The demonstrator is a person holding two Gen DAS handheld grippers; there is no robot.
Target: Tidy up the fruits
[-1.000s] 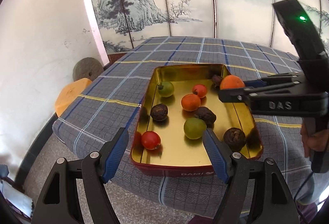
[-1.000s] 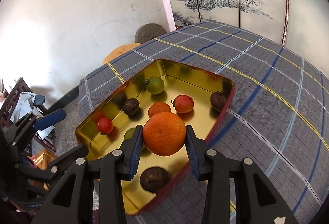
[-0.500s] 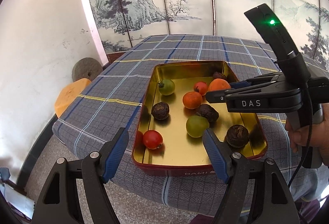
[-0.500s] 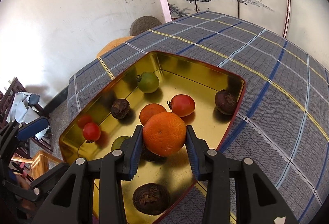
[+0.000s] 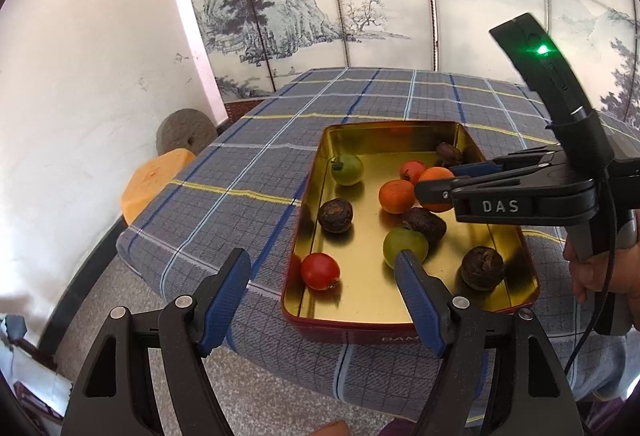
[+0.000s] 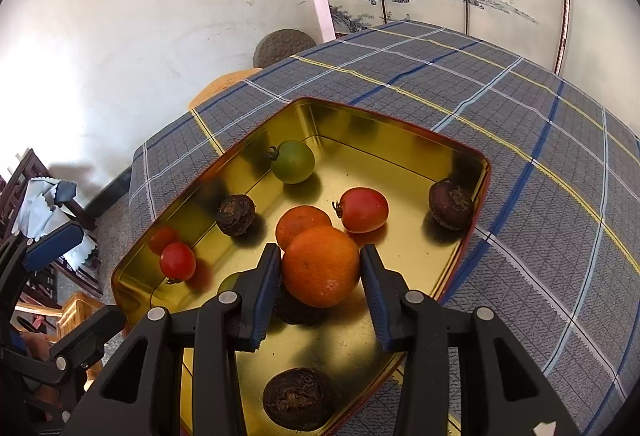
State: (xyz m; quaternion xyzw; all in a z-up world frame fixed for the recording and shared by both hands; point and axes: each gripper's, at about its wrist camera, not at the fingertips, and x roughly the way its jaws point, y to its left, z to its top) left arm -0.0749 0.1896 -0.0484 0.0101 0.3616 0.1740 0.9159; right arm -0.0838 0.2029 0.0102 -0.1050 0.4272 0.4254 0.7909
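The table [image 5: 248,172] with the checked cloth carries the gold tin tray [image 5: 308,204], and over the last sec. the view from my right side has come down and closer into this tray. Before, the big orange [image 6: 320,266] hung above the near rim; now it is low over the tray middle, just beside the smaller orange [image 6: 300,222] and the red tomato [image 6: 364,209] (I cannot tell if it touches the floor of the tray already).

My right gripper [image 6: 320,272] has its two pads pressed on the big orange from both sides, no gap that I can see. So I judge the step is almost a placement: next I open the fingers and let it rest w/ the other oranges.

My left gripper [image 5: 322,288] has not moved much; its fingers are spread wide and hold nothing, near the front edge of the tray.

Other fruits seem unchanged: green tomato [image 5: 347,169], dark wrinkled fruit [image 5: 336,215], small red tomato [image 5: 320,271]. One risk, the orange may roll against the dark fruit under it when released.
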